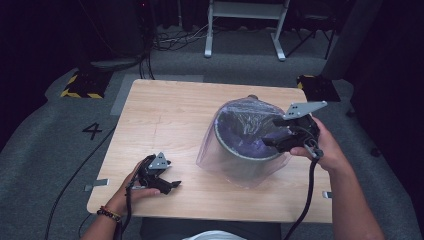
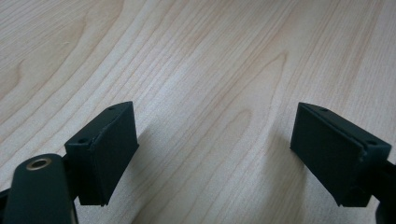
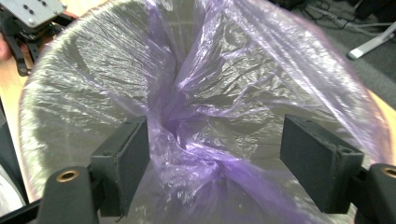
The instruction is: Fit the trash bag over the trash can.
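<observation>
Close to the person, the left gripper (image 1: 159, 176) rests low on the pale wooden desk (image 1: 165, 120), held in the left hand (image 1: 131, 191), which wears a bead band at the wrist. Its jaws stand wide apart, and in the left gripper view there is just bare wood grain between them.

A little further in, and to the right, sits a round dark bin (image 1: 245, 141) with a thin see-through purple plastic bag (image 1: 235, 165) pulled over it. The bag hangs down around the outside of the bin and spreads onto the desk at the front. Inside the bin the bag is crumpled and bunched up.

The right gripper (image 1: 280, 134) is at the bin's right rim, held in the right hand (image 1: 327, 147), and points in over the opening. Its jaws are wide apart too. In the right gripper view (image 3: 215, 158) a twisted fold of the purple bag lies between them, nearer the left jaw, and the pads do not squeeze it.

Past the desk is grey carpet (image 1: 45, 130) with a black number four (image 1: 92, 131) on it, then white metal legs (image 1: 245, 30) in the dark.
</observation>
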`<state>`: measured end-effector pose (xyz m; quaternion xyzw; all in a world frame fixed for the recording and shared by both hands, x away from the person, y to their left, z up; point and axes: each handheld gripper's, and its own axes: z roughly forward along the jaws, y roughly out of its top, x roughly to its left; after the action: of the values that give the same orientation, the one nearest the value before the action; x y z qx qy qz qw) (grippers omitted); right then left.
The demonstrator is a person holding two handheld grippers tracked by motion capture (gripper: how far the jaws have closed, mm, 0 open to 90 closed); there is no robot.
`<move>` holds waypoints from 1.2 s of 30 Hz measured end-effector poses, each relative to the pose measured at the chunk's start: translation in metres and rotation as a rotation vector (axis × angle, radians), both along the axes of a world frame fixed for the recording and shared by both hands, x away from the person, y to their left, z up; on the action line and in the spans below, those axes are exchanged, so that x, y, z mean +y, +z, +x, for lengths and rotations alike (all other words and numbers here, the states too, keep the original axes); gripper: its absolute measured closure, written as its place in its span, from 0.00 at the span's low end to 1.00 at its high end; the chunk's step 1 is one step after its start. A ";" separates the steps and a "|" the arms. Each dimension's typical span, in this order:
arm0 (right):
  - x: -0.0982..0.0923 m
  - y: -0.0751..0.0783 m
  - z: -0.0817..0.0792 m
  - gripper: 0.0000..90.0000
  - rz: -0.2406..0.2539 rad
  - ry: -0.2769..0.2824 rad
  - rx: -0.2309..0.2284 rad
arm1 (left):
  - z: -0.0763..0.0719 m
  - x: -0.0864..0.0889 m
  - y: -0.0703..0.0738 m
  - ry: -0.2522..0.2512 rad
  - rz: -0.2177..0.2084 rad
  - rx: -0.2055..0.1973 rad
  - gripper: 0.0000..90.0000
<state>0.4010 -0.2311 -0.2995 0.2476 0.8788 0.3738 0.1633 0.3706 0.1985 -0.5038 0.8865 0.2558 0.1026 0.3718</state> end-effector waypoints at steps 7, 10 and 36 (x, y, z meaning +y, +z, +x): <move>-0.021 0.004 -0.015 0.27 0.045 0.011 -0.038 | 0.000 0.000 0.000 0.000 0.000 0.000 0.16; -0.028 0.003 -0.021 0.27 0.048 0.011 -0.047 | 0.000 0.000 0.000 0.000 0.000 0.000 0.16; -0.053 -0.022 -0.041 0.25 0.021 -0.009 -0.061 | 0.000 0.000 0.000 0.000 0.000 0.001 0.16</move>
<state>0.3601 -0.2844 -0.3219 0.2415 0.8683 0.3897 0.1892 0.3705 0.1984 -0.5038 0.8864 0.2562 0.1023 0.3718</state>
